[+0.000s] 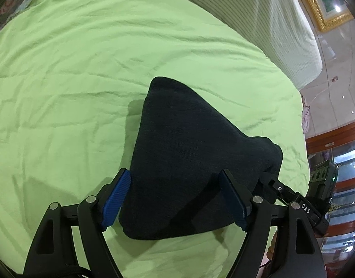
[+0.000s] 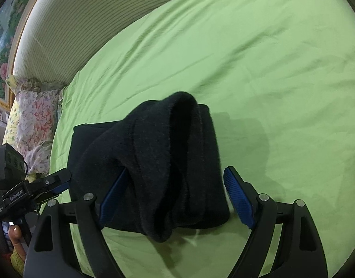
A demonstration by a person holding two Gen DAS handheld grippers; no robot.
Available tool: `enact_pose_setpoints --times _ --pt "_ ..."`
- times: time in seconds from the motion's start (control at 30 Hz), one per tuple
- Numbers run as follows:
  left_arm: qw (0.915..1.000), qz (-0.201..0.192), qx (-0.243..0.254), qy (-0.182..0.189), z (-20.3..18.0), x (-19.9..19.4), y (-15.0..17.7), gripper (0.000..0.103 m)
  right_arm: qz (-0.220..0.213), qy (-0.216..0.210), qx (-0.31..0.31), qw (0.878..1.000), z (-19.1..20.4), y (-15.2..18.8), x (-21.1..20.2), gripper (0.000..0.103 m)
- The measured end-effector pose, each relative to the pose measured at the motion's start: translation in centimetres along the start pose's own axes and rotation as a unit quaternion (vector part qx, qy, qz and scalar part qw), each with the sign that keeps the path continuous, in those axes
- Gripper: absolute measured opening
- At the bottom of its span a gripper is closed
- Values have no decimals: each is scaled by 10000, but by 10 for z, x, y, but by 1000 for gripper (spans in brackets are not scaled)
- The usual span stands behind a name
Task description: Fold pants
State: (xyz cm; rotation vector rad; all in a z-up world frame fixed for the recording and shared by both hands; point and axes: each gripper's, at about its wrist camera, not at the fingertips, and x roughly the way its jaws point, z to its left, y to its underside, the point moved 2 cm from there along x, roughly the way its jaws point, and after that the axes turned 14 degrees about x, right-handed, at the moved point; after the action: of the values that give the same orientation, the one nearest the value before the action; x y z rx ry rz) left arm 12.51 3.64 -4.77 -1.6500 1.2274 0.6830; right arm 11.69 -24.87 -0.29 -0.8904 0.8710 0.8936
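Note:
The dark knit pants lie folded in a thick bundle on the green bedsheet. My left gripper is open, its blue pads wide apart on either side of the bundle's near end. My right gripper is open too, over the other end of the pants, where a rolled cuff or waistband edge stands up. The left pad is partly hidden behind the cloth. The right gripper also shows at the right of the left wrist view, and the left gripper shows at the left of the right wrist view.
A striped white bolster or headboard runs along the far edge of the bed. A floral pillow lies at the bed's side. A gold-framed picture and wooden furniture stand beyond the bed.

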Motion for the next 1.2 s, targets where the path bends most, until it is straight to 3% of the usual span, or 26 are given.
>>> enact_pose_setpoints --times 0.3,0.53,0.63,0.8,1.03,1.2 --pt "9997 197 -69 -85 7 22 2 80 270 -265 321 9988 -28 -3 10 82" --pt "9996 222 -27 -180 8 35 1 80 358 -428 317 9979 -35 -5 9 74" --pt "9995 284 -25 -152 6 41 0 70 420 -488 261 9976 -30 -4 13 71" --pt "9995 289 -53 -121 6 45 -2 65 500 -621 306 9963 -32 -4 15 68" --pt "9998 176 16 -16 2 38 -2 45 580 -879 237 9942 -27 -2 9 48" --pt "10000 -13 48 82 -3 22 -3 32 528 -986 2 9937 -14 -4 -3 42"
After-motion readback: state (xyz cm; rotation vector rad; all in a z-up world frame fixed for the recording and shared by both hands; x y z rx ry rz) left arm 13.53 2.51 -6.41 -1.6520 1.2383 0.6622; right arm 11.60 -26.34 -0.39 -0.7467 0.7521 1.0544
